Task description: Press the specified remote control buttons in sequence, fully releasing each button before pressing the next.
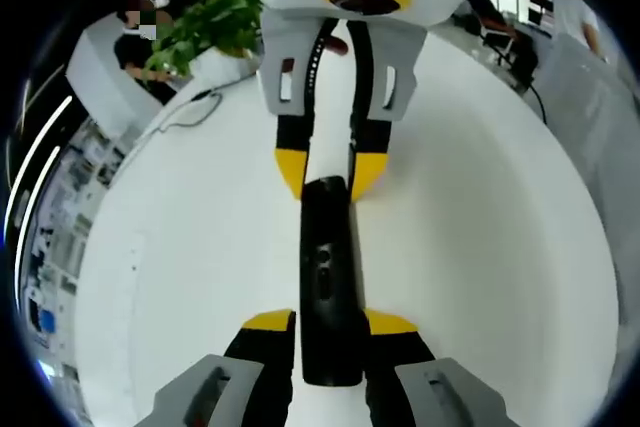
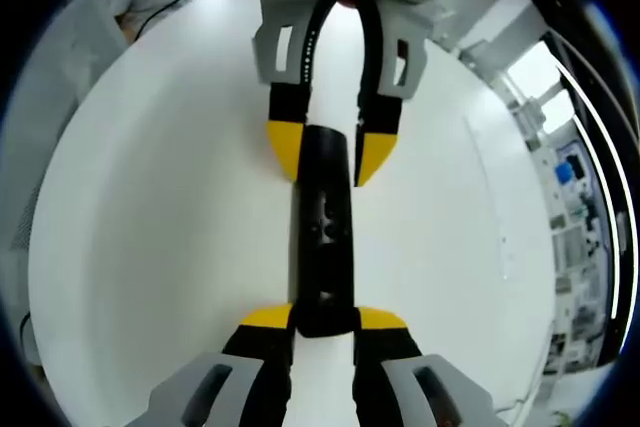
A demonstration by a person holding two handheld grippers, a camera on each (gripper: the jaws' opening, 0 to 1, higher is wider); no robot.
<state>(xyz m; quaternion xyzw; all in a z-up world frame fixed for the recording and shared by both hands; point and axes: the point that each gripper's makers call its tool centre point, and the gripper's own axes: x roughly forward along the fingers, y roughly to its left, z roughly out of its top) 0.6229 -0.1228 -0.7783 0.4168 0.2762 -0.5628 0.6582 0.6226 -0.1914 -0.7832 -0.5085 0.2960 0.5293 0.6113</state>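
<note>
Left gripper (image 1: 330,325): jaws closed down on the near end of the remote (image 1: 328,277), yellow tips flanking it on both sides, no gap visible between tips and the black body. Right gripper (image 2: 325,319): jaws likewise pinched onto the remote (image 2: 322,232) at its other end, yellow tips pressed against both long edges. In the left gripper view the right gripper (image 1: 328,175) is seen coming in from the top, its tips straddling the far end of the remote; in the right gripper view the left gripper (image 2: 327,155) is seen the same way at the top. The remote is thus held at both ends, the two grippers facing each other head-on. Remote is black, slim, elongated; its long axis runs along the line between the two grippers, straight up the middle of each view. Button face is turned toward the cameras; buttons are seen as small dark bumps mid-body, labels too small to be read. It is held over or on the white table (image 1: 480,247); contact with the surface cannot be judged. No containers are seen. Farther out: a leafy green plant (image 1: 205,27) at the table's far edge, a thin cable (image 1: 190,112) lying beside it.
</note>
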